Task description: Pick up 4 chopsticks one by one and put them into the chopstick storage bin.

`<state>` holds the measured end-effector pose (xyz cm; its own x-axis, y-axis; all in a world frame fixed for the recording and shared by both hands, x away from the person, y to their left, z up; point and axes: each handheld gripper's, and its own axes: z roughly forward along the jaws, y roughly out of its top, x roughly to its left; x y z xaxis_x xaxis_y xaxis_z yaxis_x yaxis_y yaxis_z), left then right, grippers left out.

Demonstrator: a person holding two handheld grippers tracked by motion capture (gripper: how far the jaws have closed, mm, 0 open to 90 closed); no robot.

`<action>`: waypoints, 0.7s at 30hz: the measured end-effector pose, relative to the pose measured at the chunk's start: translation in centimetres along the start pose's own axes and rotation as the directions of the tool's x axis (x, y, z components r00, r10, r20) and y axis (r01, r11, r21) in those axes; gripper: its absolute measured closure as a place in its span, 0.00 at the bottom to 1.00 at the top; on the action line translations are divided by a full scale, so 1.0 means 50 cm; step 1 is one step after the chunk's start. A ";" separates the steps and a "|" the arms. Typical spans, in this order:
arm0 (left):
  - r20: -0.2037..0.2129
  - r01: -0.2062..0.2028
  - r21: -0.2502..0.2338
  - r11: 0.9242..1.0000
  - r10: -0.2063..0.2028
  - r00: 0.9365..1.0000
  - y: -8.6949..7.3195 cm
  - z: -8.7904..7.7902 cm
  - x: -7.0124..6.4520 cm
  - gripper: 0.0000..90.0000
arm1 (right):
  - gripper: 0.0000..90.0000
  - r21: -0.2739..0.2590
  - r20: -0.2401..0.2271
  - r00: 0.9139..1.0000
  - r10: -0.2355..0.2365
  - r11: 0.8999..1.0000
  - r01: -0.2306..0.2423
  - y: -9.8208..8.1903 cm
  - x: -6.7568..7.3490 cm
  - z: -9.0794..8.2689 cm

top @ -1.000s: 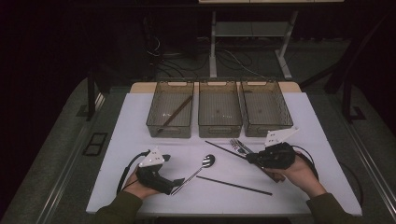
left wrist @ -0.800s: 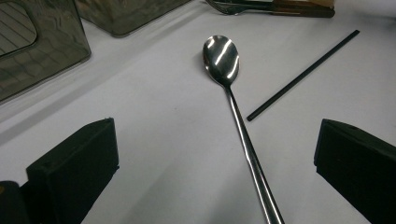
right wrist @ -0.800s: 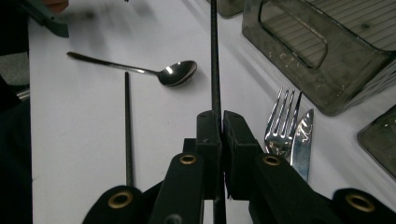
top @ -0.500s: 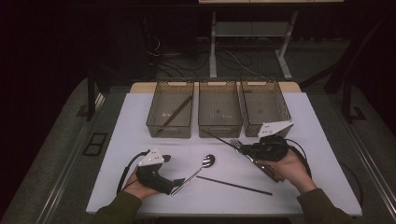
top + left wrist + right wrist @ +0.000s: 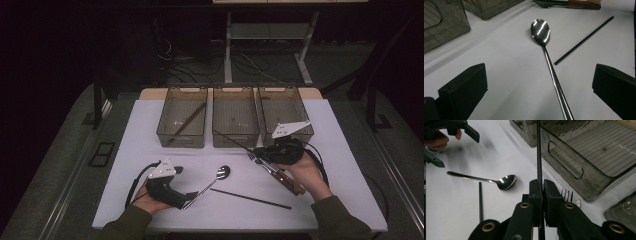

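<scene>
Now the right gripper (image 5: 539, 192) clamps a black chopstick (image 5: 538, 150) — spoon (image 5: 506, 182) nearby.

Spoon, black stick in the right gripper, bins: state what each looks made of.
Spoon: polished metal, likely steel; mirror-bright glints on the bowl.
Black stick, clamped in the right gripper: matte black, faintly ribbed; plastic or lacquered wood, unclear.
Bins: smoky translucent plastic; floor ridges show through the walls.

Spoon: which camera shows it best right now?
The left gripper view: the spoon lies large and sharp between that gripper's open jaws. The high view shows it small; the right gripper view shows it farther off, beside a black stick.
</scene>
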<state>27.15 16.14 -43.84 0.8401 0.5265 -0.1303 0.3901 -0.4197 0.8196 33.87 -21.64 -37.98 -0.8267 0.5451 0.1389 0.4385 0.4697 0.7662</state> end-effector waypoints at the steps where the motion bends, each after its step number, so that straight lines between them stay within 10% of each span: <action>1: 0.000 0.000 0.000 1.000 0.000 1.000 0.000 0.000 0.000 0.00 | 0.95 -0.001 0.001 1.000 0.001 1.000 -0.001 0.002 0.000 0.002; 21: 0.005 -0.005 -0.002 1.000 0.005 1.000 0.001 0.001 -0.002 0.00 | 0.95 0.008 0.038 0.998 0.044 0.999 -0.044 0.067 -0.022 0.051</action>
<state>27.12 16.04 -43.84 0.8441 0.5205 -0.1288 0.3848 -0.4207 0.8215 37.16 -18.92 -37.16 -0.7927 0.5912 0.1485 0.4775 0.4508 0.7542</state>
